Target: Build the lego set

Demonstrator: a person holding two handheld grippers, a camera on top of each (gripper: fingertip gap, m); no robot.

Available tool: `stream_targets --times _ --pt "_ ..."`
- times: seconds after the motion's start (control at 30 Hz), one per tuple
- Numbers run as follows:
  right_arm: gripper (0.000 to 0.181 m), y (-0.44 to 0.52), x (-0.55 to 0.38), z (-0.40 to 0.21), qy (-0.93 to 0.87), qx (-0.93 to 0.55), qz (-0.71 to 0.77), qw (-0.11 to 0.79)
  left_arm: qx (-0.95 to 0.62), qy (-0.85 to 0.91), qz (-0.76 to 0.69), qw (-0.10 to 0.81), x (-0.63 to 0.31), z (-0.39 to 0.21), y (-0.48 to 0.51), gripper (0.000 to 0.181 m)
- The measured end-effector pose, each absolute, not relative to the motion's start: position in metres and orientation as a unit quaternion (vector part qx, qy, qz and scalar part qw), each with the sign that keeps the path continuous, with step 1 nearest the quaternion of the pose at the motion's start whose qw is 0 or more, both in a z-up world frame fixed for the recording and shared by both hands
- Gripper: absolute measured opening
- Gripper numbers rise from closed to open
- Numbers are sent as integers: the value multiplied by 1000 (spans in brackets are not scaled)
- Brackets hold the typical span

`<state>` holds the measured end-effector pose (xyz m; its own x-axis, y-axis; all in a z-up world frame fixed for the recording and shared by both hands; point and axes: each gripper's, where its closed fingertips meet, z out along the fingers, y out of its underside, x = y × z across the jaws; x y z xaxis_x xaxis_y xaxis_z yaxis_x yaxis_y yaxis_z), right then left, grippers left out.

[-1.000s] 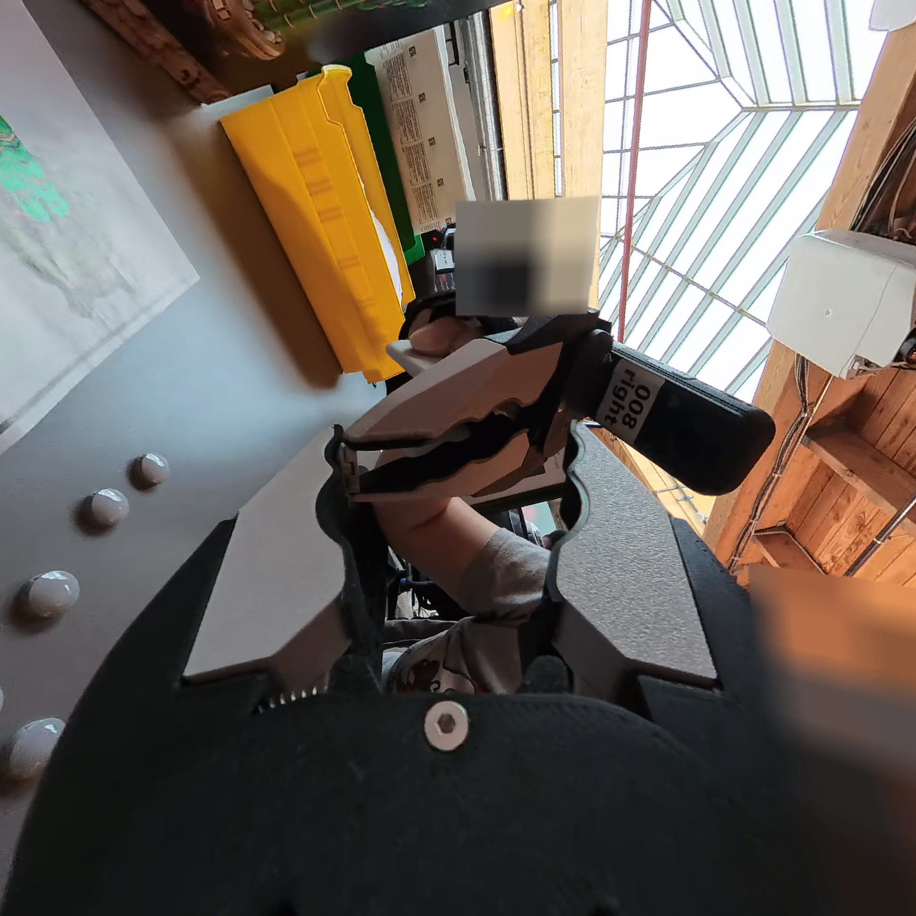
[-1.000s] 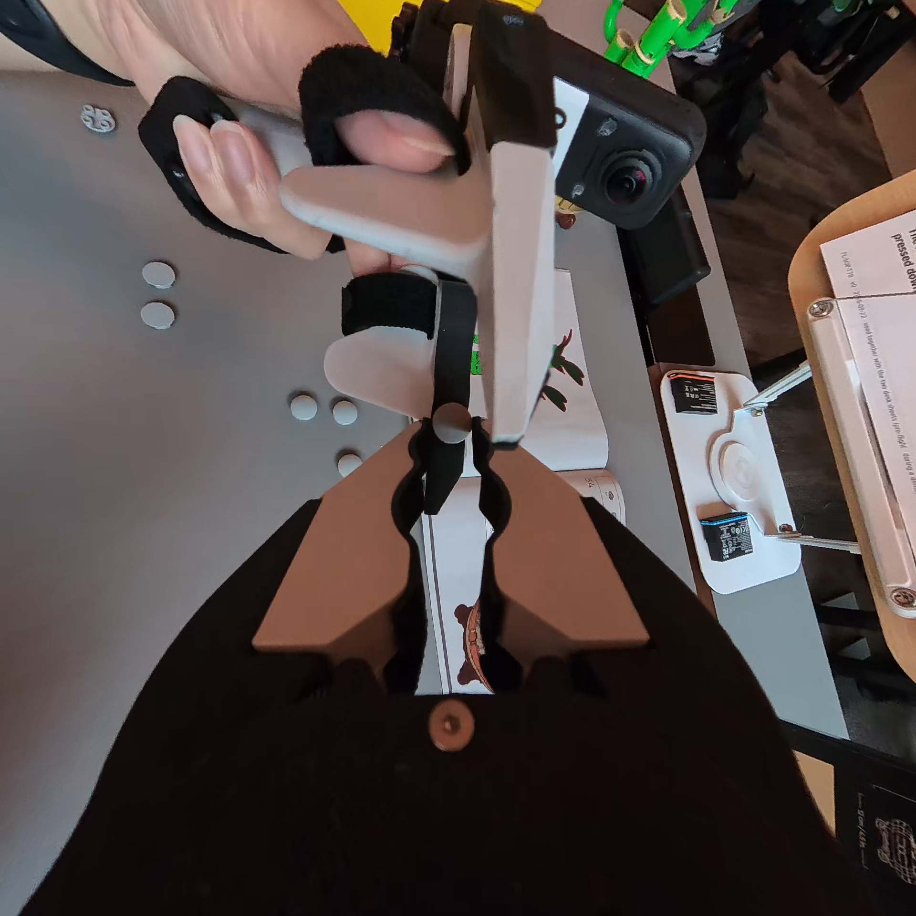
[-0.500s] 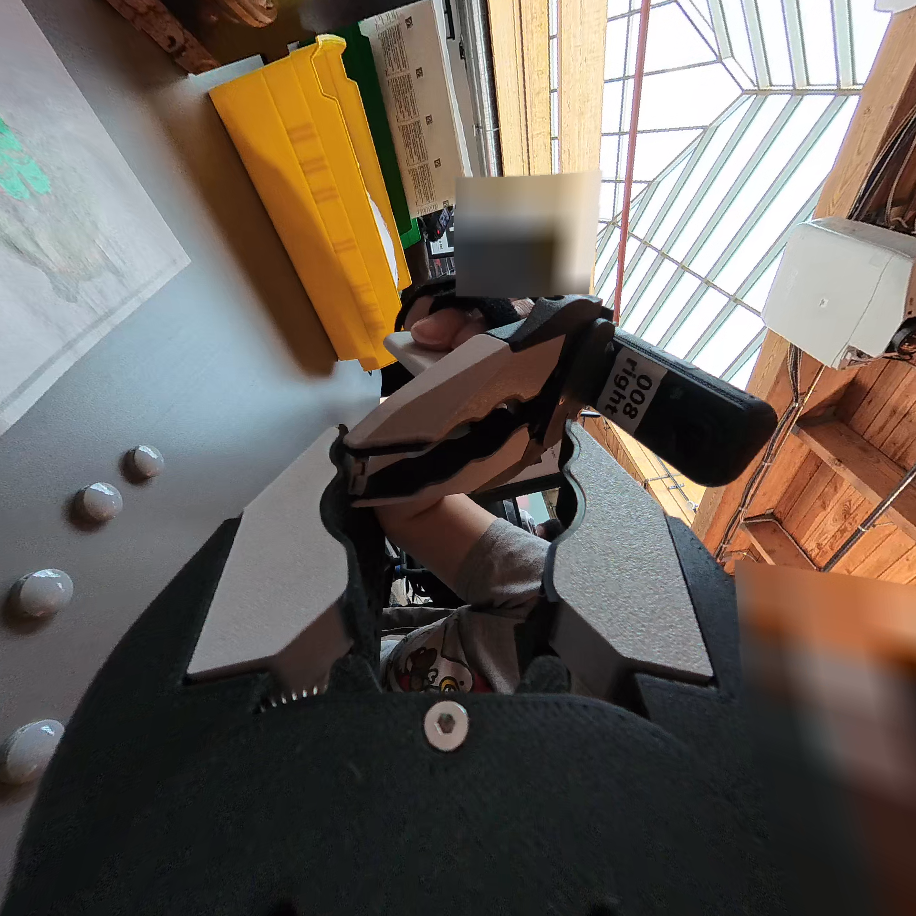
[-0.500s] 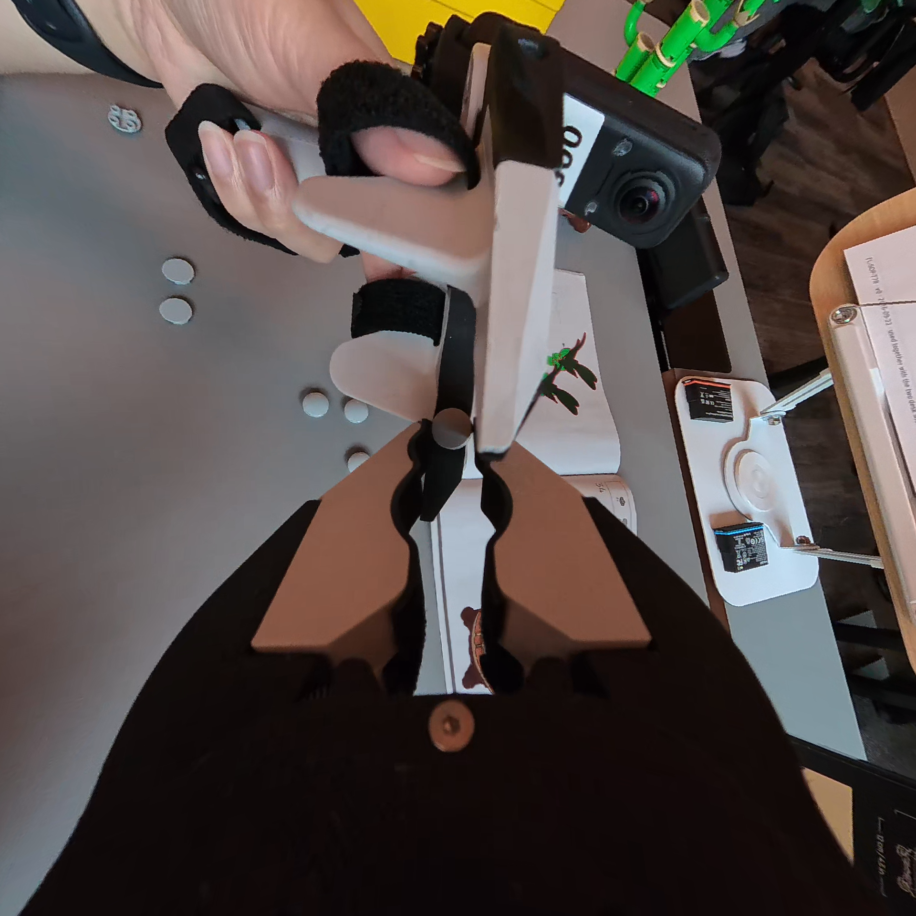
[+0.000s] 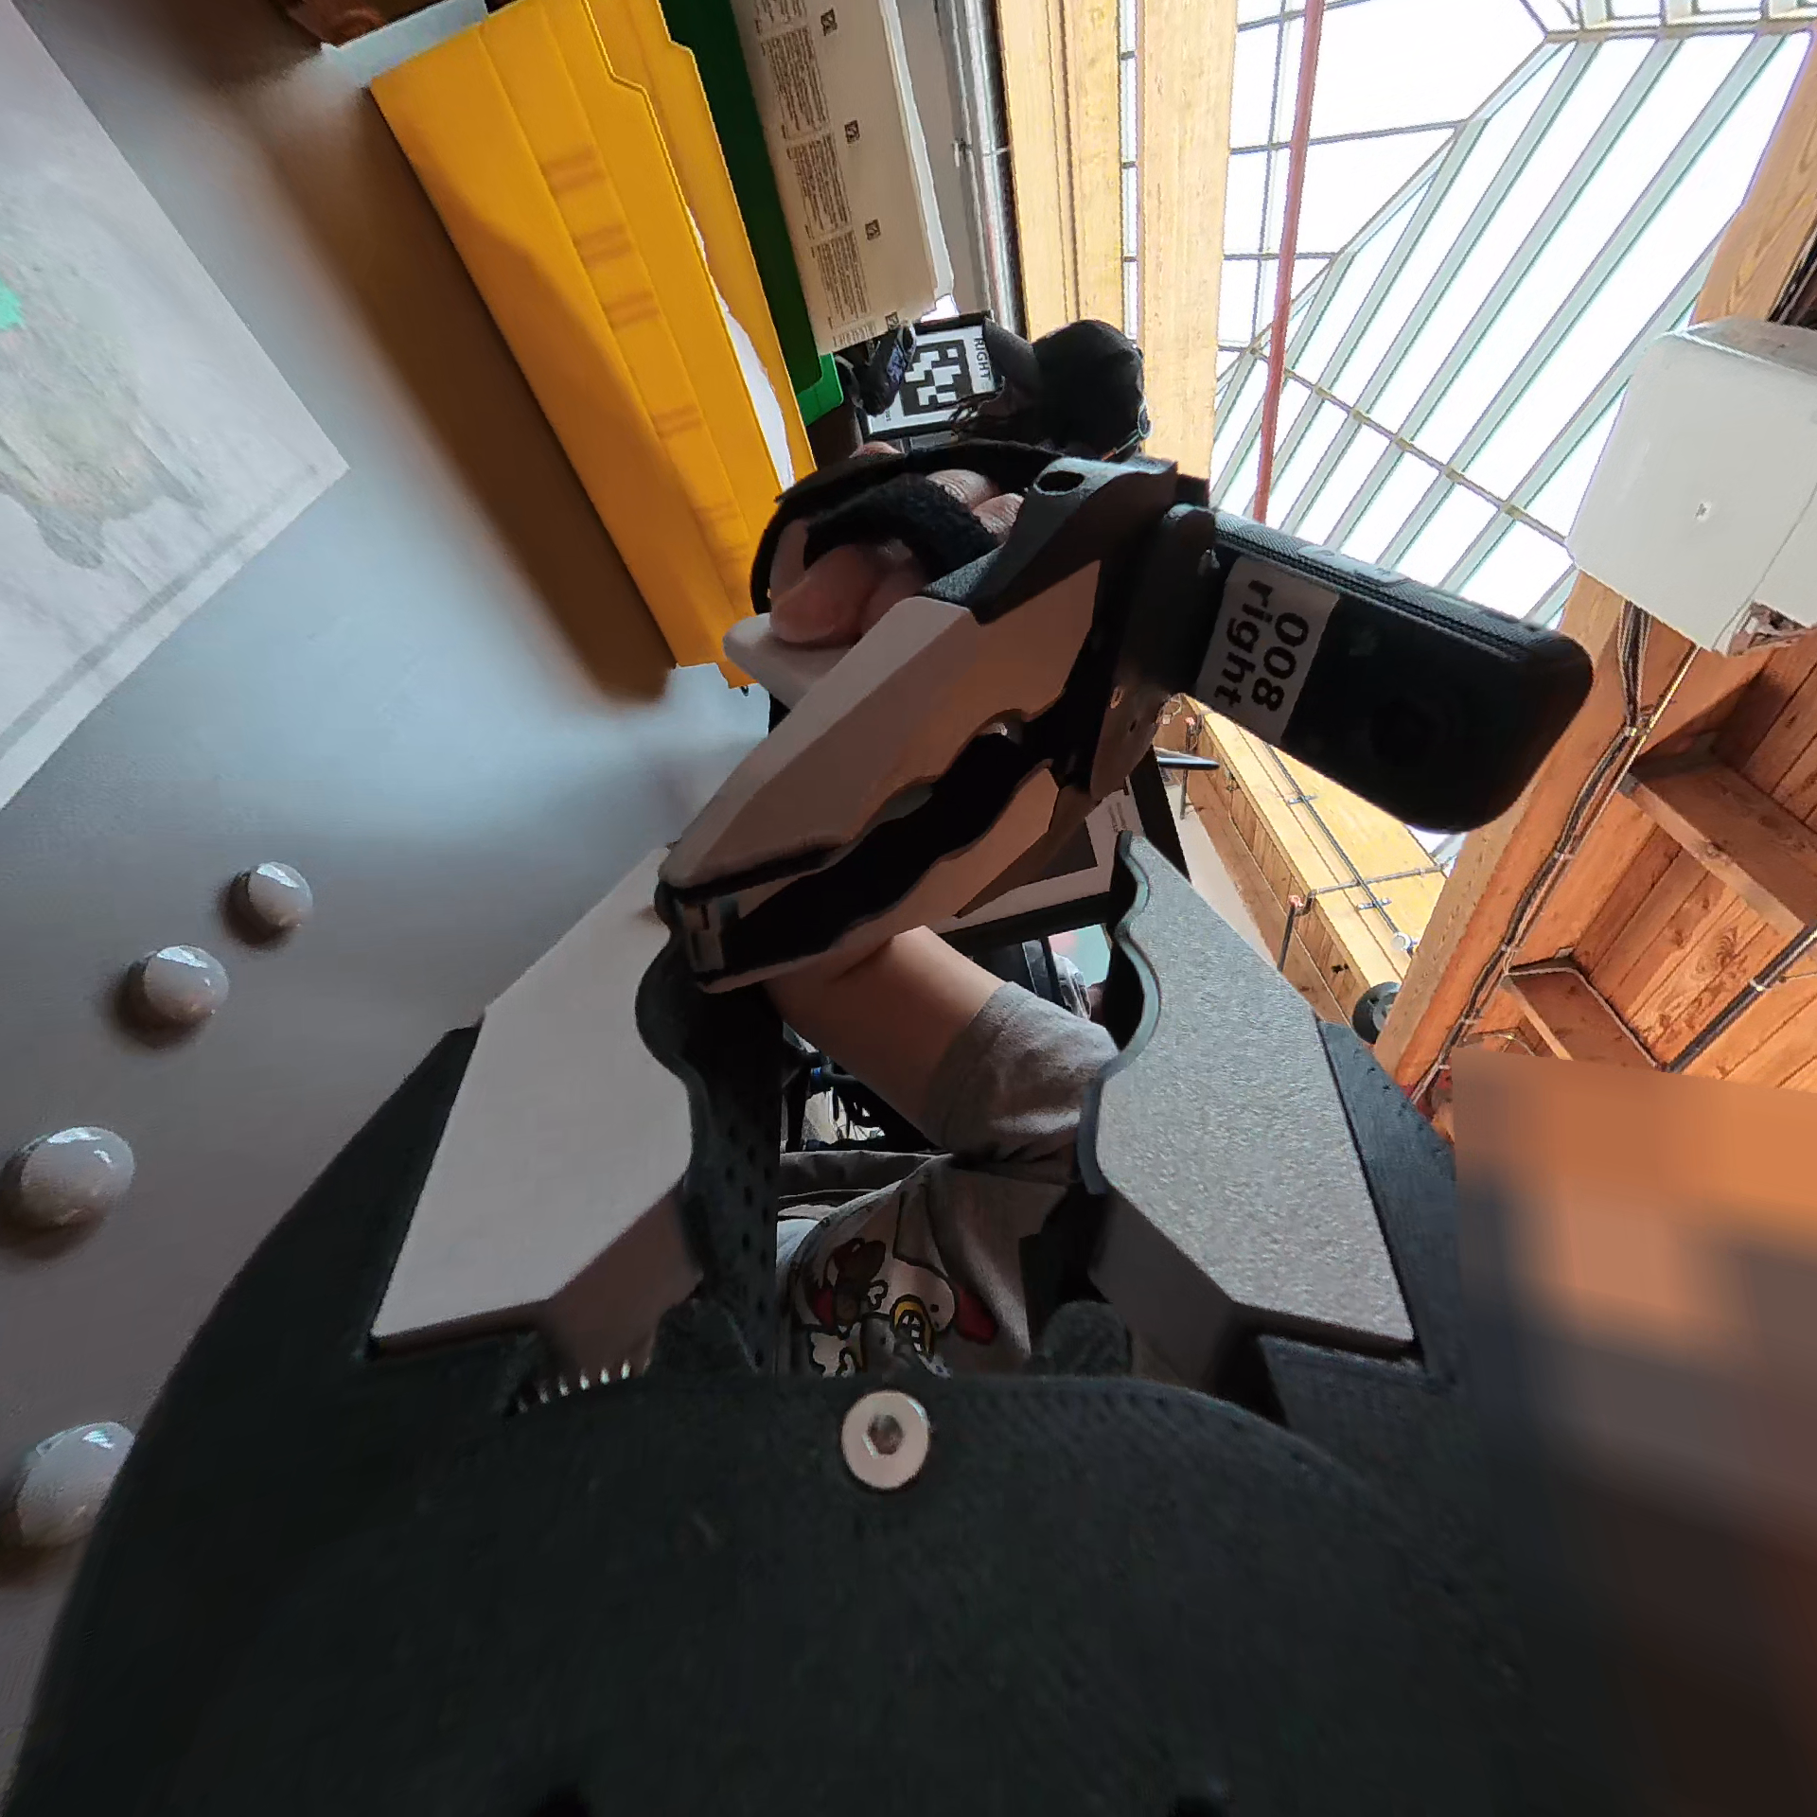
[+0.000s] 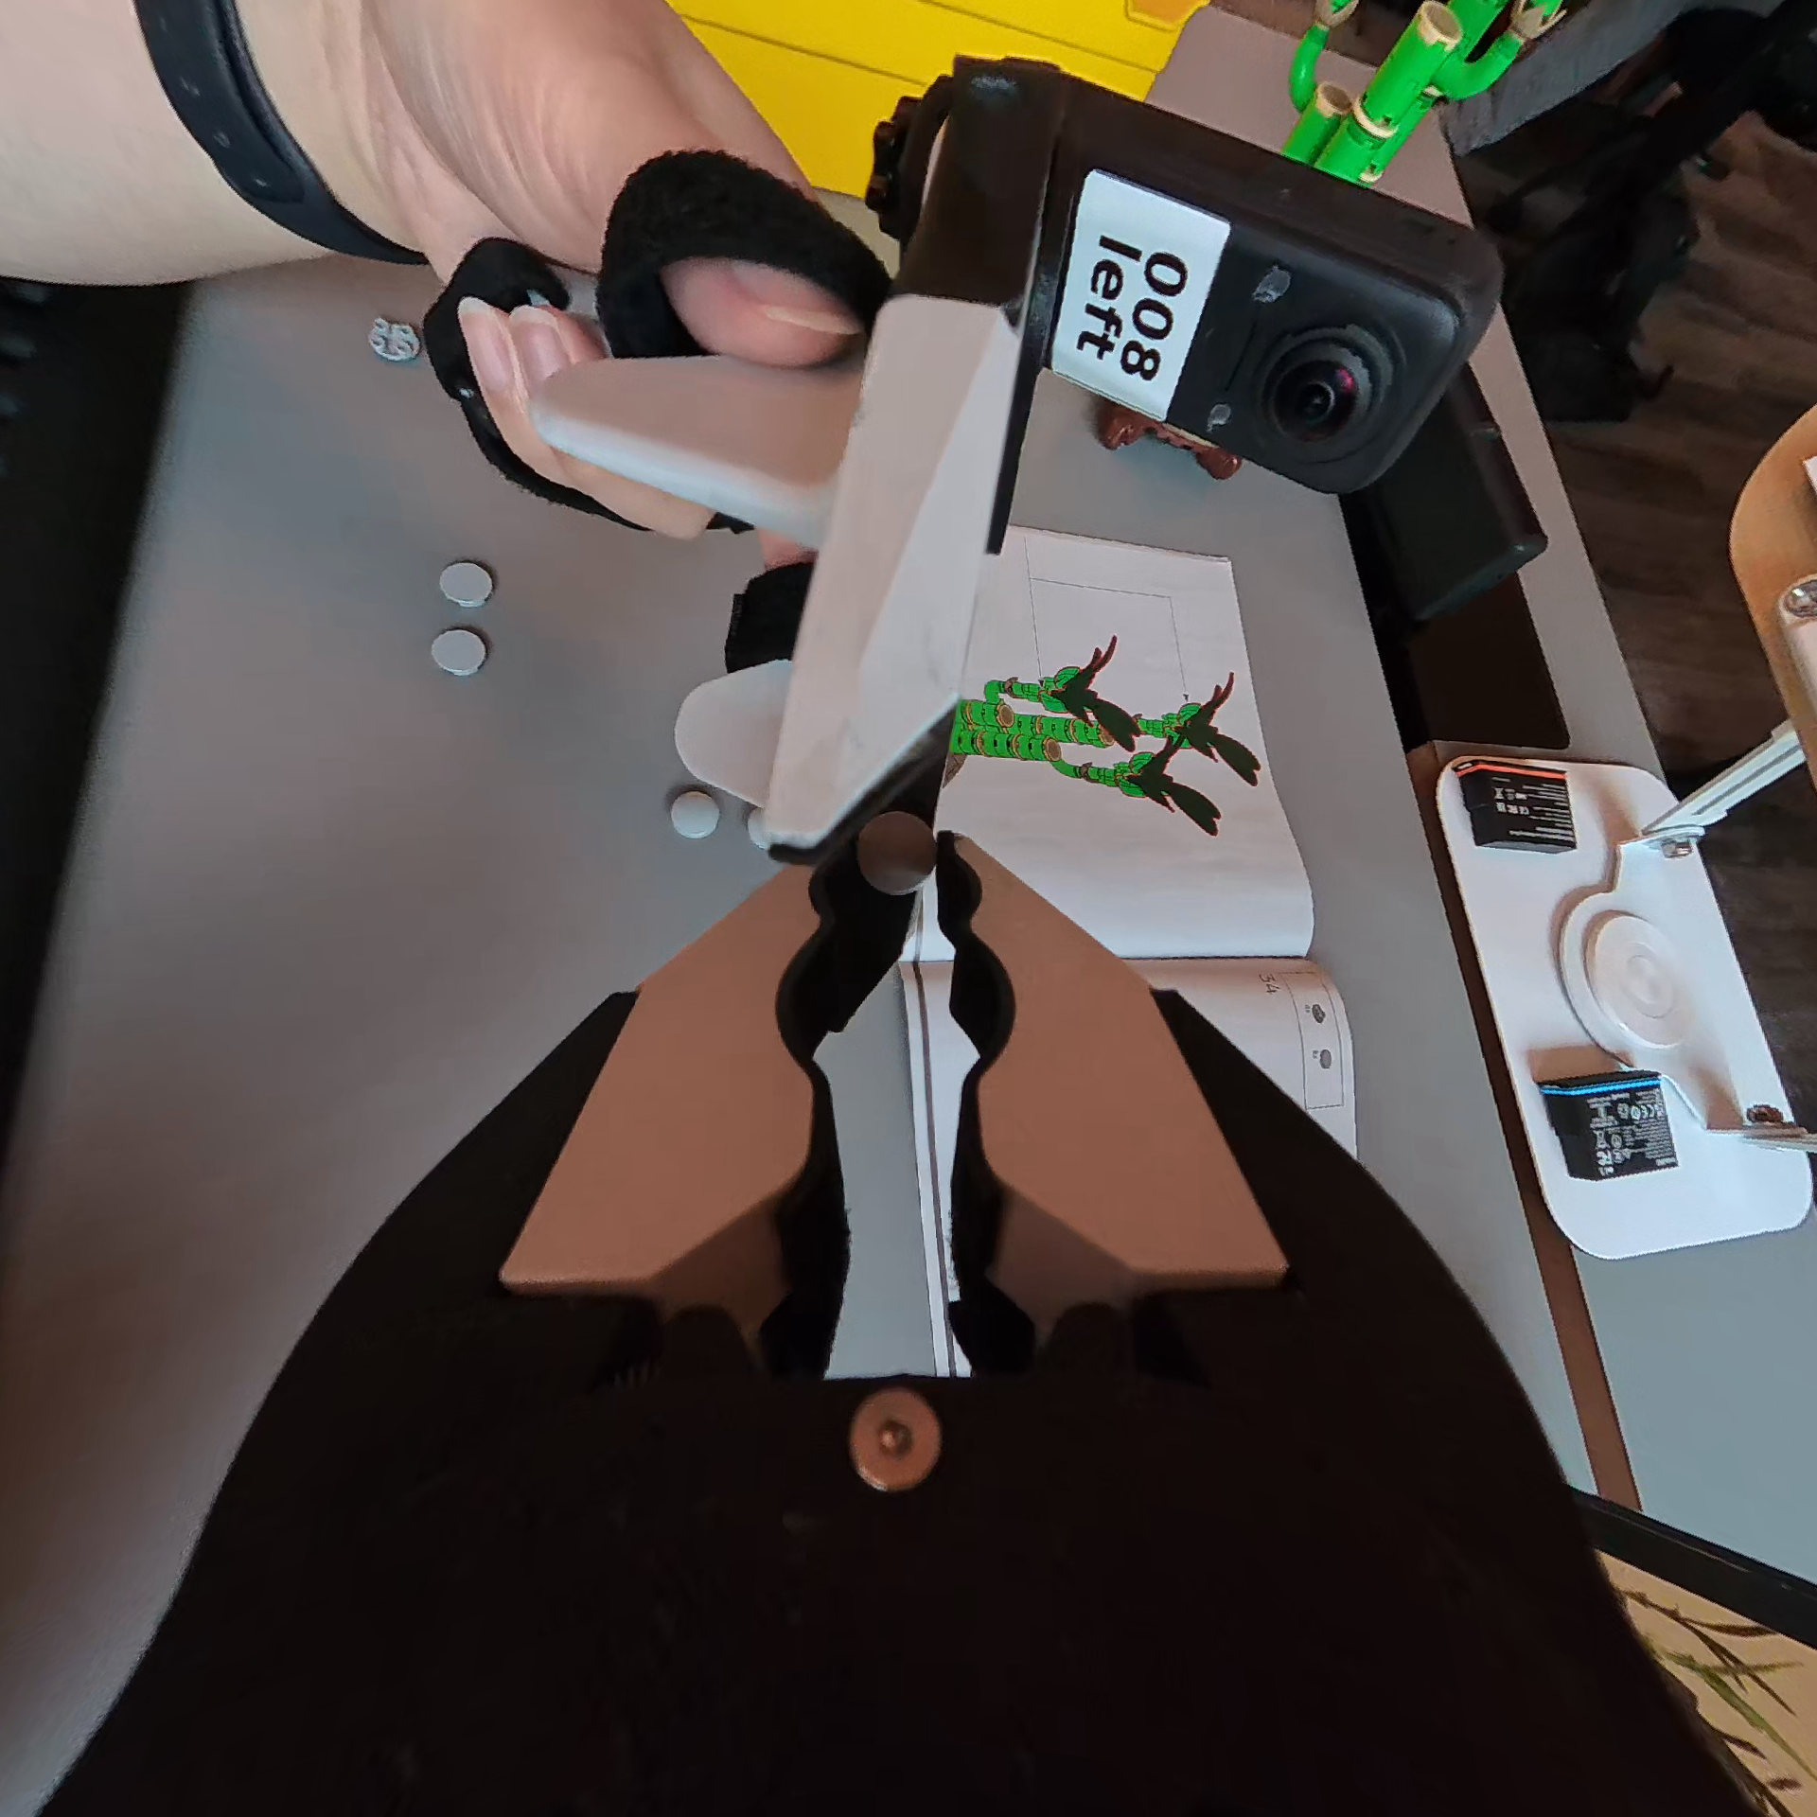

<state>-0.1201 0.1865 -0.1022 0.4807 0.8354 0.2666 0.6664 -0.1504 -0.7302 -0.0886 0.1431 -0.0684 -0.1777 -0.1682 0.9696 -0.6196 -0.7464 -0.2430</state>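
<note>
My right gripper (image 6: pixel 900 865) is shut on a small round grey piece (image 6: pixel 893 857) held at its tips. My left gripper (image 5: pixel 895 934) is open wide and empty. The right gripper's tips (image 5: pixel 693 929) press against the tip of the left gripper's left finger (image 5: pixel 551 1111). In the right wrist view the left gripper's white finger (image 6: pixel 885 610) slants across the middle, and a black edge of it runs between the right jaws. Several loose round grey pieces (image 6: pixel 458 651) lie on the grey table (image 6: pixel 295 983); they also show in the left wrist view (image 5: pixel 172 983).
An open instruction booklet (image 6: pixel 1131 865) lies under the grippers. A yellow bin (image 5: pixel 590 324) stands at the table's back. A green bamboo build (image 6: pixel 1396 79) and a brown piece (image 6: pixel 1160 438) are at the far right. A white tray (image 6: pixel 1622 1219) with black batteries sits at the right edge. The grippers' ends are close to 5 cm from one another. About 30 cm separates my right fingertips from the green bamboo build (image 6: pixel 1396 79).
The left gripper has tilted and shifted to the right in the right wrist view, uncovering the green drawing in the booklet. The tips stay together and both grips look unchanged.
</note>
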Motion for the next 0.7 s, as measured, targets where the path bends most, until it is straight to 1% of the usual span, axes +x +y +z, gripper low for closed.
stream_targets --times 0.23,0.57,0.7 --pt "15 186 -120 -103 -507 -746 95 421 626 -343 685 146 -89 -70 140 85" --pt "15 186 -122 -102 -509 -744 94 423 624 -337 688 155 -91 -69 141 84" --pt "15 185 -123 -104 -509 -746 100 417 625 -340 684 159 -91 -70 139 87"
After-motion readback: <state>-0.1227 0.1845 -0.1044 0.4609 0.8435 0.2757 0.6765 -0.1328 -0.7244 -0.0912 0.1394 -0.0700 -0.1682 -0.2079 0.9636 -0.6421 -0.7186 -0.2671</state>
